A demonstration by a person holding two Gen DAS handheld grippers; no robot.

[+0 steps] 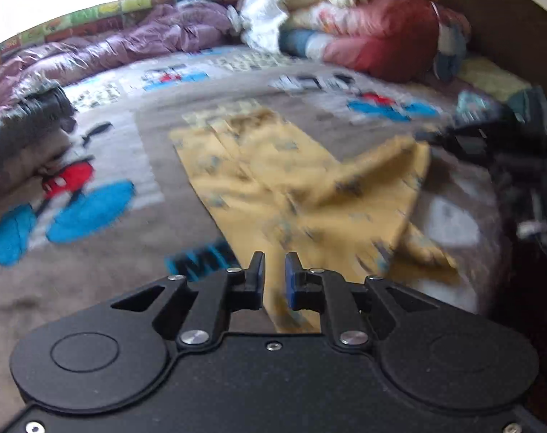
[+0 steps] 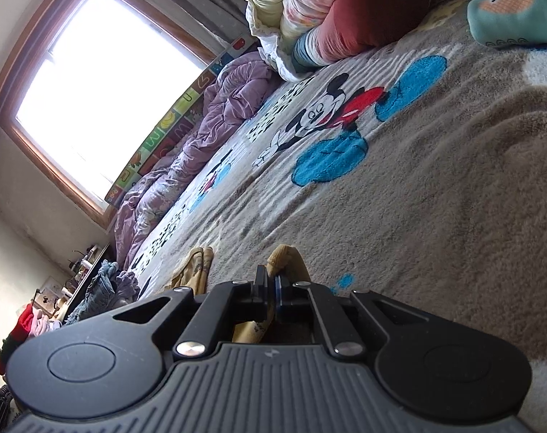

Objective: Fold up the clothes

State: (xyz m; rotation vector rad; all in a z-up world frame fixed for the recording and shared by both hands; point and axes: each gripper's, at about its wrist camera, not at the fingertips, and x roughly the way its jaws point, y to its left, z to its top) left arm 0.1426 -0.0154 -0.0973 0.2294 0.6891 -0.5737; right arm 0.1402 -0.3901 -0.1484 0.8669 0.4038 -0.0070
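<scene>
Garment: yellow printed cloth [image 1: 284, 195], lying mid-scene on the blanket, partly spread; its right-hand flap is raised toward the right gripper; blurred in the left wrist view.
Left gripper [image 1: 274, 270]: released, jaws parted with a narrow gap, hovering at the near edge of the cloth; nothing between the fingers.
Right gripper [image 2: 271, 281]: clenched on a fold of the yellow cloth, which bunches out just past the fingertips; seen at the far right in the left wrist view.
Surface: grey cartoon-mouse blanket [image 1: 104, 133] with red and blue patches, covering the bed.
Far left: purple quilt [image 1: 122, 41], crumpled along the window side.
Far centre: heap of bedding [image 1: 363, 18], white, cream and red.
Far right: teal garment [image 2: 515, 7] with animal print, resting on the blanket.
Left wall: window [image 2: 104, 83], bright, wood-framed.
</scene>
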